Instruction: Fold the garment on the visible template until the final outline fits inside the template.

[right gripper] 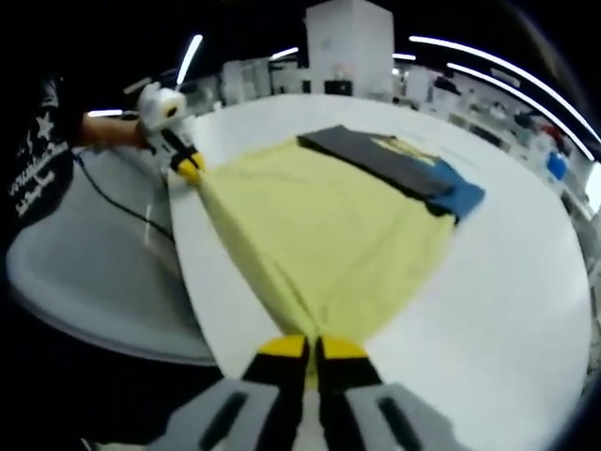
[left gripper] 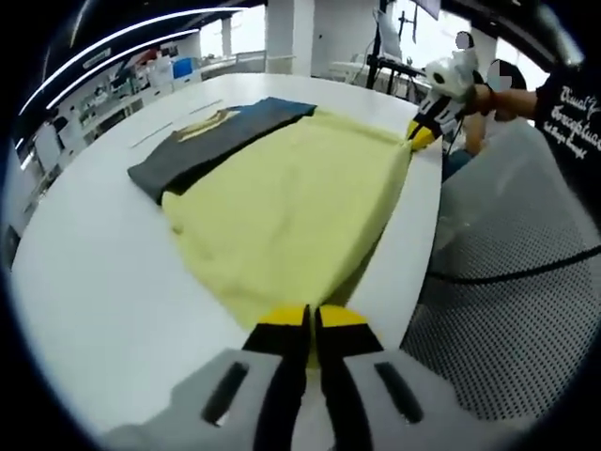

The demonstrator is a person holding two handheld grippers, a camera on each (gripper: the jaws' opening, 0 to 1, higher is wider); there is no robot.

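Yellow cloth, one garment (left gripper: 291, 216), lies spread on the white counter (left gripper: 94, 291), and I count one dark grey template (left gripper: 202, 146) under its far side, with a blue edge (right gripper: 462, 199) showing at one corner and a pale printed patch on the grey that is too small to read. I hold two grippers, one in each hand. My left gripper (left gripper: 311, 324) has its yellow-tipped fingers (left gripper: 280, 329) pressed together with only a thin slit between them, clenched on the near edge of the yellow garment right at the counter's rim. My right gripper (right gripper: 313, 349) is the same: fingers (right gripper: 344, 352) closed tight on the opposite end of that edge, the cloth narrowing to a point where it enters them. In the left gripper view my right gripper shows far off at the garment's other corner, yellow tips touching the cloth; in the right gripper view my left gripper sits at the far corner likewise, with my hand (right gripper: 113, 132) behind it. The garment's edge runs taut between the two along the counter's side. Part of the template is hidden beneath the yellow cloth, so I cannot tell its full outline. A black cable (left gripper: 516, 274) crosses a grey mesh surface (left gripper: 526, 319) beside the counter.
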